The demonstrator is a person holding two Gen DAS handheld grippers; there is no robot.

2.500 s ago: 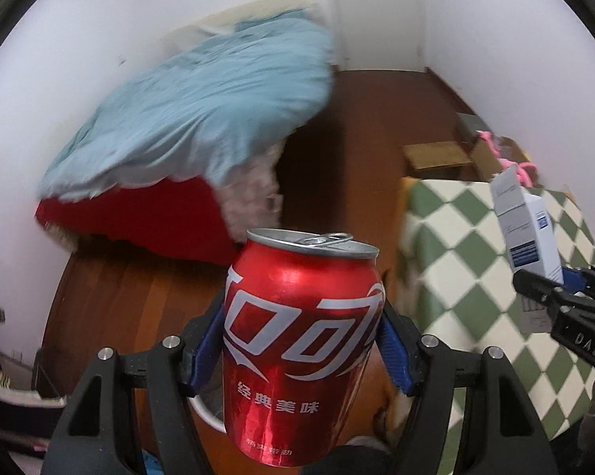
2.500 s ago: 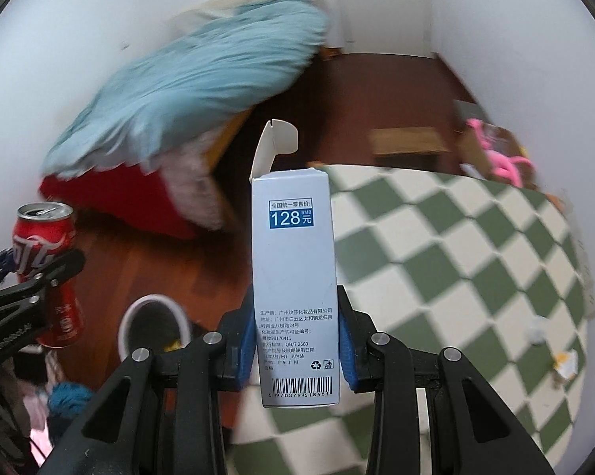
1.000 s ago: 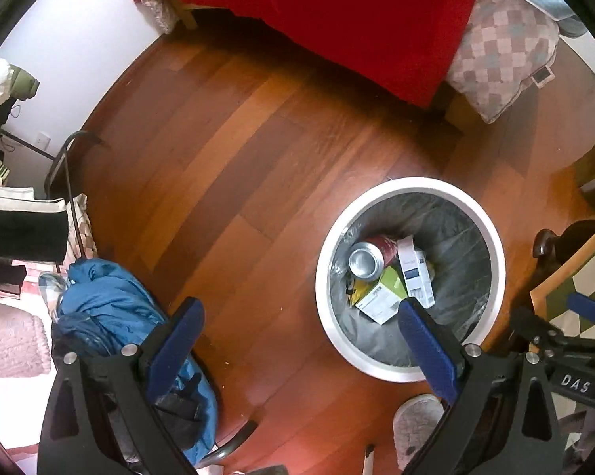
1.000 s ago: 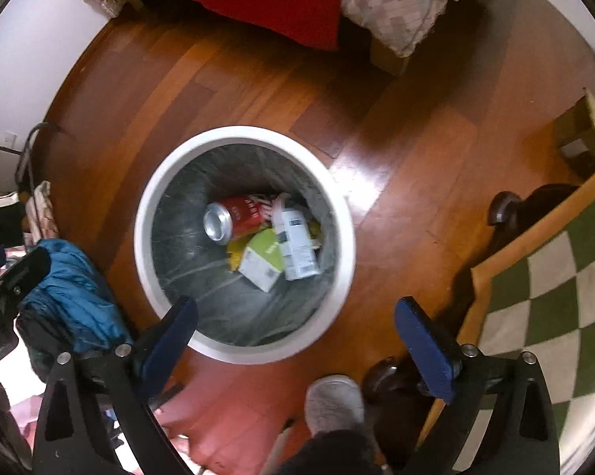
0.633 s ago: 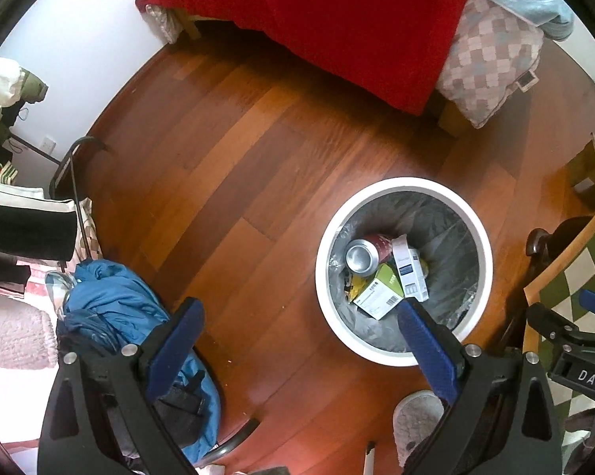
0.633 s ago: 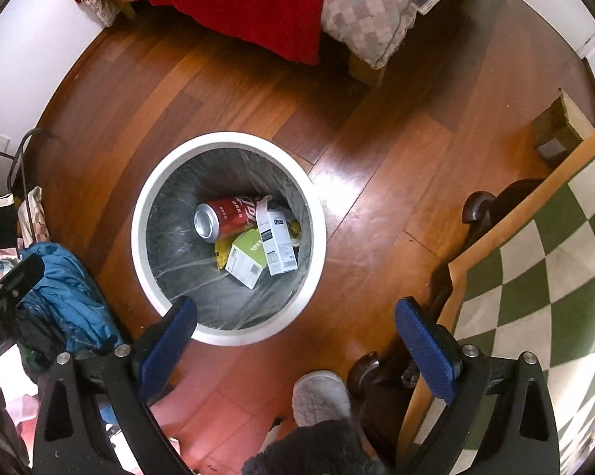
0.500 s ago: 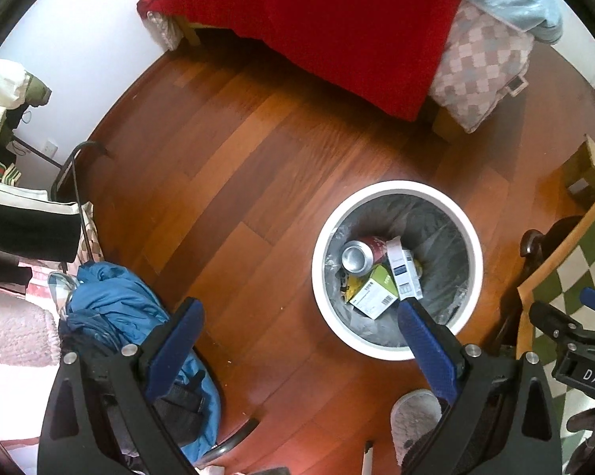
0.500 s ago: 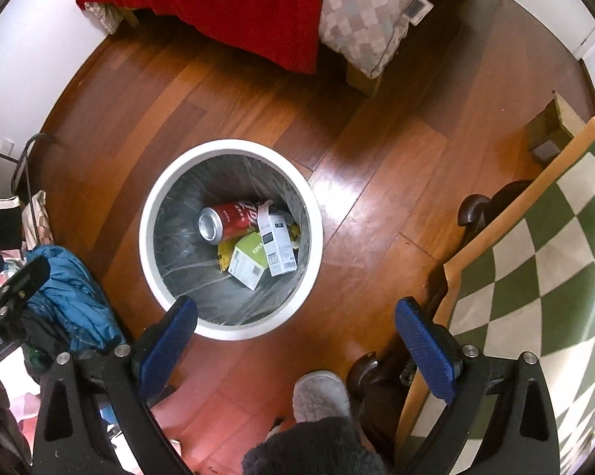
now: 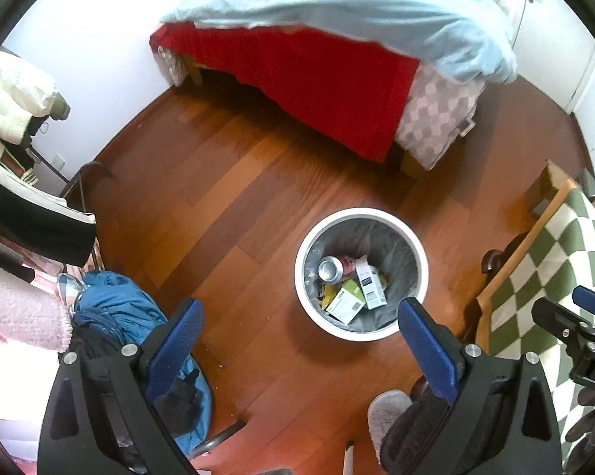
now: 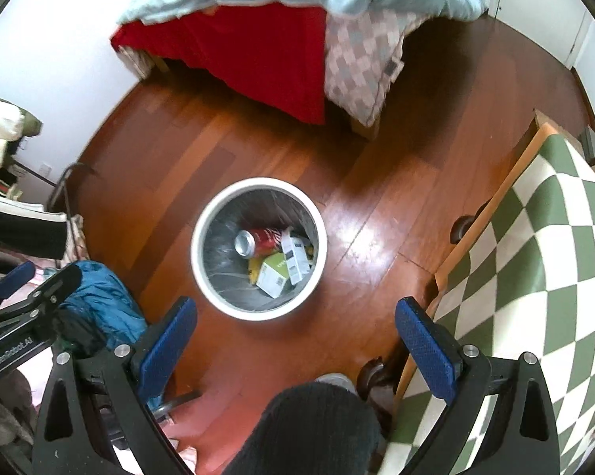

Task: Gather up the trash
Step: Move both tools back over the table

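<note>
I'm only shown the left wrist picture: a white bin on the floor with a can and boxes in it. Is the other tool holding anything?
Observer: No. The right wrist view shows the right tool head-on, jaws spread wide with nothing between them.
Visitor: Does my own tool have a name on it?
Observer: Yes. The left tool appears side-on there, and white lettering on its arm reads GenRobot.AI.
Visitor: And what kind of can is that?
Observer: From that side the can lies tipped over in the bin, showing a red wall with white script that is too small to read.
</note>
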